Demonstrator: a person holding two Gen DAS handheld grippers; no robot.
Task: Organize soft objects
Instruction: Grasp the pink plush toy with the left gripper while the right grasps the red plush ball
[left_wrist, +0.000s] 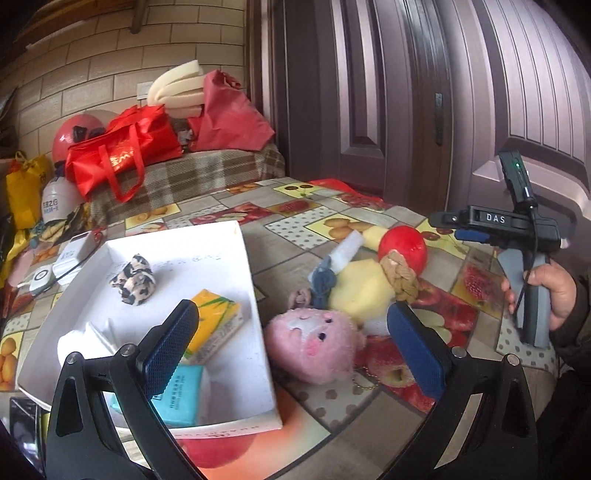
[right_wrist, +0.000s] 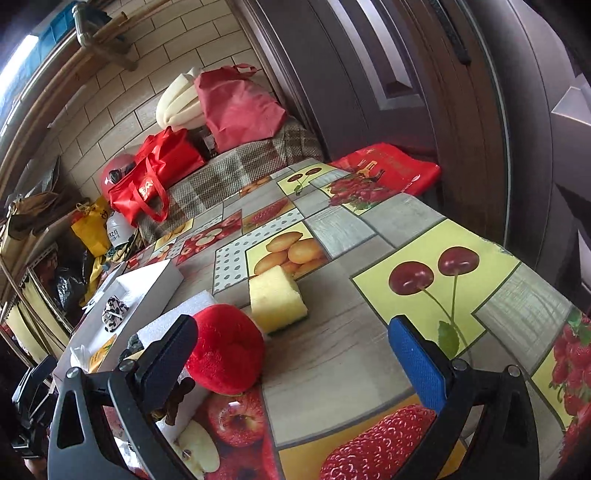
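Both grippers spread, holding nothing.
Pink plush toy (left_wrist: 313, 343) lies between left gripper (left_wrist: 291, 350) fingers — red plush (right_wrist: 226, 349) at right gripper (right_wrist: 295, 365)'s nine o'clock finger.

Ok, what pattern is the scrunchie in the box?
Leopard-like black and cream on the scrunchie; left wrist view shows it best.

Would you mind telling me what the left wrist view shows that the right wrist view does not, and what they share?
Only the left wrist view shows the pink plush toy, the teal tissue pack in the box, and a hand holding the right gripper. Only the right wrist view shows the red bag at the table's far edge and the cherry print in full. Both show the white box, the leopard-print scrunchie, the red plush and the yellow sponge.
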